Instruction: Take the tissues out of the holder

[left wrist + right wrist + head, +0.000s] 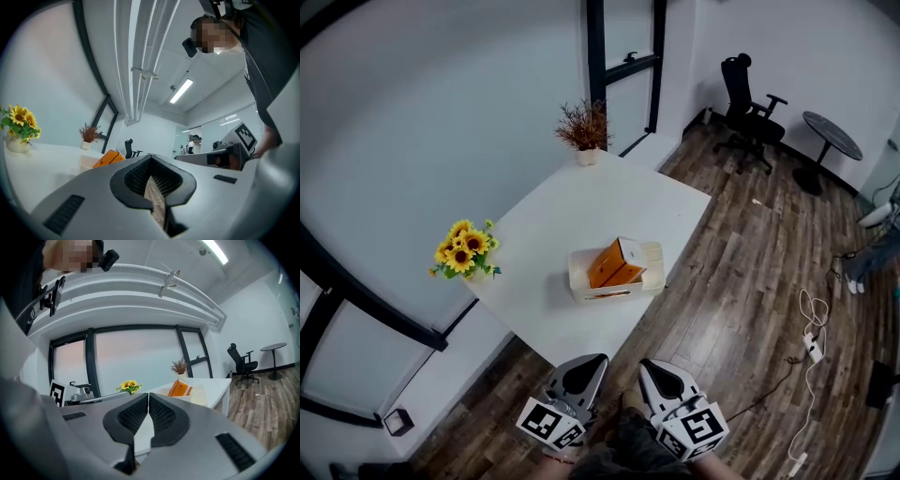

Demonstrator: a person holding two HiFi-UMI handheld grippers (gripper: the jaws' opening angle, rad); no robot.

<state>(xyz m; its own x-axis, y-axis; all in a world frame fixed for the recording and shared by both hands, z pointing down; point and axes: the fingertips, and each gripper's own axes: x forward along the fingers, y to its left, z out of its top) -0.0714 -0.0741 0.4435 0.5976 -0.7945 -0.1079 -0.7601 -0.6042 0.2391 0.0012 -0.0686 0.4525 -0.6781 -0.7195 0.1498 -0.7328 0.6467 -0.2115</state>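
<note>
Orange tissue packs [615,263] in wooden holder [602,293]; L gripper [151,160], R gripper [148,395] jaws pressed together, empty

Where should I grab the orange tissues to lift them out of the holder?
Take the tissues by their raised upper end, coming down from above with the jaws across the narrow thickness. They lean tilted in the holder, with that end poking above the rim, while the walls cover the lower part, so a side approach would likely be blocked.
</note>
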